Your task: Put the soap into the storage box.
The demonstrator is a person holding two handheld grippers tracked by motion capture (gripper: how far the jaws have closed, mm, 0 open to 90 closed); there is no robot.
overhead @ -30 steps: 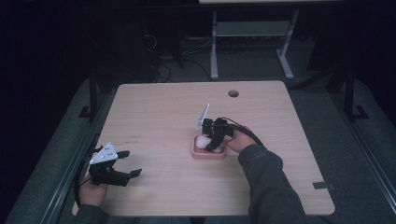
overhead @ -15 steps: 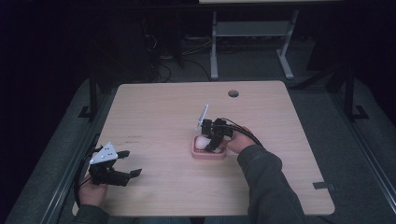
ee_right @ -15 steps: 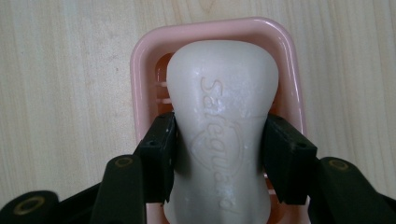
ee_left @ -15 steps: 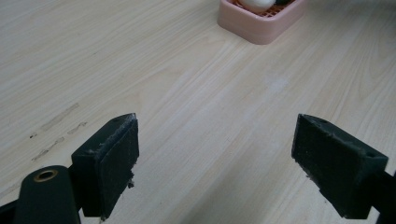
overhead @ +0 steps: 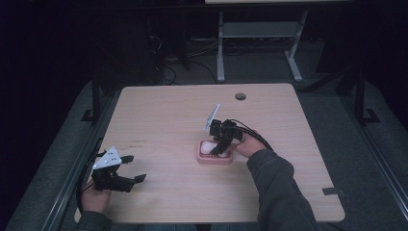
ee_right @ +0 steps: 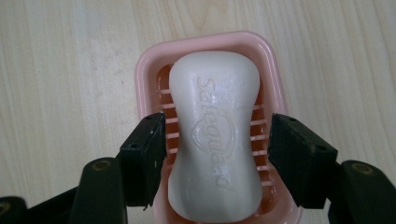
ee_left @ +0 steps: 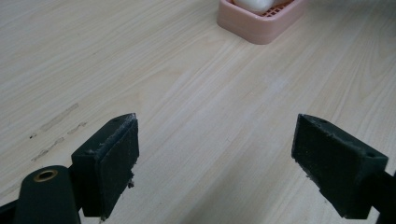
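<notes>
A white soap bar [ee_right: 215, 154] stamped with a brand name lies in a pink slotted soap dish [ee_right: 144, 70] on the wooden table [overhead: 168, 120]. My right gripper [ee_right: 218, 123] is open, pointing down into the dish, one jaw on each side of the bar with a small gap at both. From the high view the dish [overhead: 214, 160] sits just right of the table's middle, the soap [overhead: 208, 146] beneath the right gripper [overhead: 222, 148]. My left gripper [overhead: 137, 168] rests open and holding nothing near the front left edge. Its own view has the dish [ee_left: 261, 30] far ahead.
A round cable hole [overhead: 240, 96] is in the table's far side. A grey metal frame [overhead: 260, 33] stands on the dark floor behind the table. Dark scuff marks [ee_left: 58, 128] mark the wood near the left gripper.
</notes>
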